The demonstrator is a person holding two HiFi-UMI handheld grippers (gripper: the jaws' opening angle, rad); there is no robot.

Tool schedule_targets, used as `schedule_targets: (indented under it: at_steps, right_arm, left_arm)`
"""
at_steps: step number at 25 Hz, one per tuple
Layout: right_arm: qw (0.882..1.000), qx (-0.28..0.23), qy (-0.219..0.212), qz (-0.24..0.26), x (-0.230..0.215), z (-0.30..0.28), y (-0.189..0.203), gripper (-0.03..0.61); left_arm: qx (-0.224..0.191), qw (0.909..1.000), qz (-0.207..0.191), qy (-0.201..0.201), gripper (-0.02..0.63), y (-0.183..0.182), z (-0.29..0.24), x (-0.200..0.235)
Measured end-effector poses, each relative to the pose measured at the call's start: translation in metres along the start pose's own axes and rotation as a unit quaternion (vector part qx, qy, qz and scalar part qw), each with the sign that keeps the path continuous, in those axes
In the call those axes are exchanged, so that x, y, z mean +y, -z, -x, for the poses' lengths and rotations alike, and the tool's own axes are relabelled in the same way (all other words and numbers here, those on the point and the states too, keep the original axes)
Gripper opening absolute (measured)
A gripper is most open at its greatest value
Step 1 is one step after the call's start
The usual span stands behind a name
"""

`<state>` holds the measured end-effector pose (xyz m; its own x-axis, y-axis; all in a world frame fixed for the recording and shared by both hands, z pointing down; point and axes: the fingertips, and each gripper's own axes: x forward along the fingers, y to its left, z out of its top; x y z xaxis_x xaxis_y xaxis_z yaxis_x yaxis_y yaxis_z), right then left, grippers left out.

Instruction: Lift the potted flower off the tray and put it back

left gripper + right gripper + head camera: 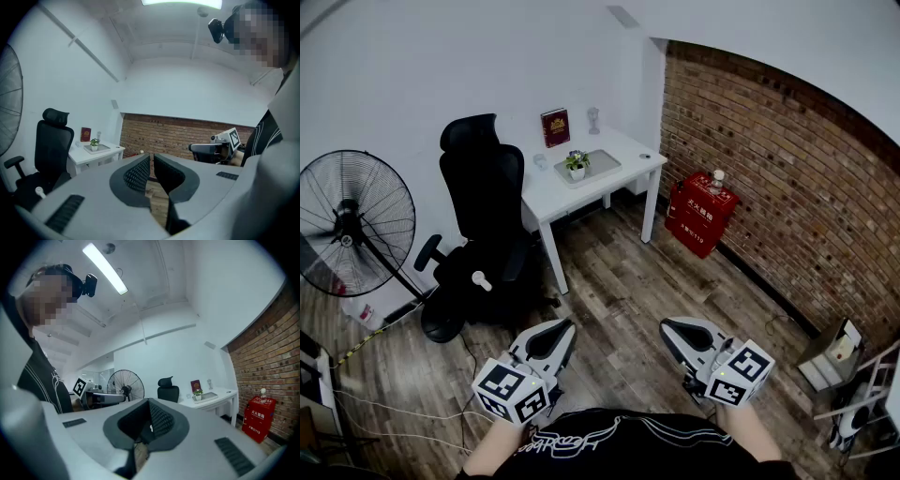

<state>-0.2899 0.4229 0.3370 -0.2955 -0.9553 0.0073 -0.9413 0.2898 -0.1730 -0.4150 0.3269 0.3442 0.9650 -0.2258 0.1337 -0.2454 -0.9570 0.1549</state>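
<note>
The potted flower (pixel 577 165), small and green in a white pot, stands on a grey tray (pixel 602 165) on the white desk (pixel 548 195) far across the room. Both grippers are held close to my body, well away from the desk. My left gripper (pixel 565 328) is shut with nothing between its jaws. My right gripper (pixel 667 330) also looks shut and holds nothing. The left gripper view shows the flower (pixel 94 143) far off at the left beyond the jaws (pixel 151 157). In the right gripper view the flower (pixel 198 393) stands right of the jaw tips (pixel 149 401).
A black office chair (pixel 483 216) stands left of the desk and a large floor fan (pixel 352 220) further left. A red box (pixel 700 214) sits against the brick wall (pixel 769 159). A red book (pixel 555 127) leans at the desk's back. Wood floor lies between me and the desk.
</note>
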Motion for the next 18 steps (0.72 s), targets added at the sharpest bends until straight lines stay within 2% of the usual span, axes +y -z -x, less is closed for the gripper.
schedule_targets:
  at_steps: [6, 10, 13, 18]
  right_arm:
    - [1.000, 0.003, -0.002, 0.001, -0.002, 0.011, 0.004, 0.002]
    - [1.000, 0.013, 0.006, -0.016, -0.013, 0.021, 0.013, 0.002]
    - [0.999, 0.021, 0.023, -0.011, -0.025, 0.026, 0.017, 0.002]
    - [0.999, 0.015, 0.027, -0.012, -0.041, 0.046, 0.021, 0.003]
  left_arm:
    - [0.003, 1.0000, 0.005, -0.002, 0.050, 0.005, -0.005, -0.008]
    - [0.000, 0.9999, 0.012, 0.003, 0.051, 0.008, -0.014, -0.016]
    - [-0.014, 0.9996, 0.021, -0.010, 0.051, 0.006, -0.023, -0.014]
    - [-0.036, 0.9982, 0.030, -0.036, 0.052, 0.006, -0.042, -0.012]
